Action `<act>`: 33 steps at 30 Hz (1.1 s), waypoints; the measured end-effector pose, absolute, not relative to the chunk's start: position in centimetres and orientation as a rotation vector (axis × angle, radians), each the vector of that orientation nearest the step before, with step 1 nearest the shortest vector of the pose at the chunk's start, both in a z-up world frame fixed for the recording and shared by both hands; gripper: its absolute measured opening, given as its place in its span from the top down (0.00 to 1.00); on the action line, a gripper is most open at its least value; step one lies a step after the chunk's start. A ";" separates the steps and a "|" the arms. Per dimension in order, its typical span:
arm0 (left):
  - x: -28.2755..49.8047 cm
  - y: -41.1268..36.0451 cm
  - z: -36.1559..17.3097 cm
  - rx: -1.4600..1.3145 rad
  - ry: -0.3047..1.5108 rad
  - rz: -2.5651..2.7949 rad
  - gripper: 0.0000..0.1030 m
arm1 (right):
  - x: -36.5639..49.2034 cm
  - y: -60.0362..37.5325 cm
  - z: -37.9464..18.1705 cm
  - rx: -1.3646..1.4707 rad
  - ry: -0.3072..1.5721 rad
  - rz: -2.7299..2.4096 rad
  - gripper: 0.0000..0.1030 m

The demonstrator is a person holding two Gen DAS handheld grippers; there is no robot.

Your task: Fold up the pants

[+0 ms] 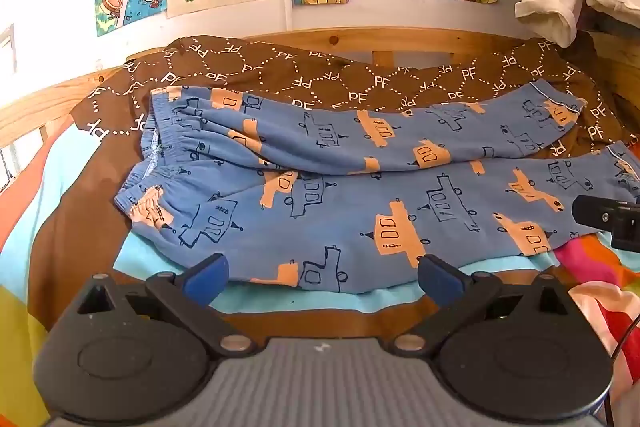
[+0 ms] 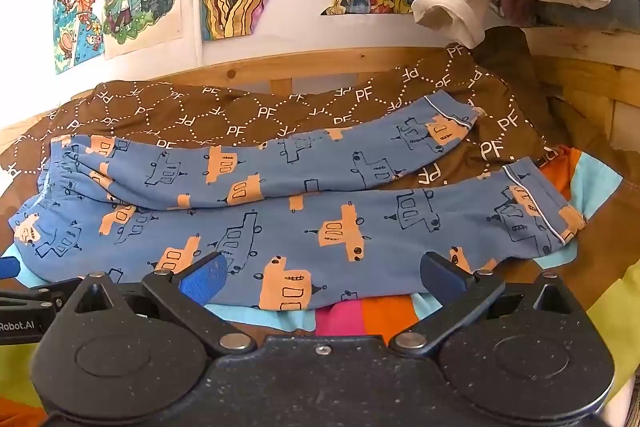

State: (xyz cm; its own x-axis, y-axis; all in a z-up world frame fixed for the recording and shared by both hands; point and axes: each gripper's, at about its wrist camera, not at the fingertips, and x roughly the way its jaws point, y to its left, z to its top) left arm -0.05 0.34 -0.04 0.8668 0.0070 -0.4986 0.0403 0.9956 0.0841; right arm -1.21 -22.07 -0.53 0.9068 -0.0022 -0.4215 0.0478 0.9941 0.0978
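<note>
Two legs of the blue pants [image 1: 360, 195] lie spread across the bed, their long axis running left to right in front of you, waistband [image 1: 160, 143] toward the bed's left end and cuffs [image 2: 536, 215] toward the right. The near leg sits just ahead of both tools, the far leg resting on the brown quilt [image 1: 280, 71] by the wooden rail [image 1: 360, 41]. Your left gripper [image 1: 324, 275] is nearer the waistband half; your right gripper [image 2: 324, 275] is nearer the cuff half. Both have their fingers spread wide, holding nothing; whether the tips touch the near hem isn't clear. I judge the fold hasn't begun, so the near leg's edge looks like your next grasp.
</note>
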 end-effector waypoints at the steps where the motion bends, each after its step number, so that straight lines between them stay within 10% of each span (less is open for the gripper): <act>1: 0.0 0.3 -0.1 0.093 0.521 -0.017 0.00 | -1.2 -22.1 -0.5 0.107 0.435 -0.027 0.01; 33: 0.0 0.5 -0.2 0.093 0.524 -0.008 0.00 | -1.1 -22.3 -0.7 0.112 0.441 -0.030 0.01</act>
State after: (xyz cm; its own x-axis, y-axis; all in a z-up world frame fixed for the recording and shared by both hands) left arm -0.04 0.53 -0.16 0.8661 0.0160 -0.4996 0.0316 0.9957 0.0867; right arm -1.12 -22.28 -0.75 0.9042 -0.0049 -0.4271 0.0535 0.9934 0.1018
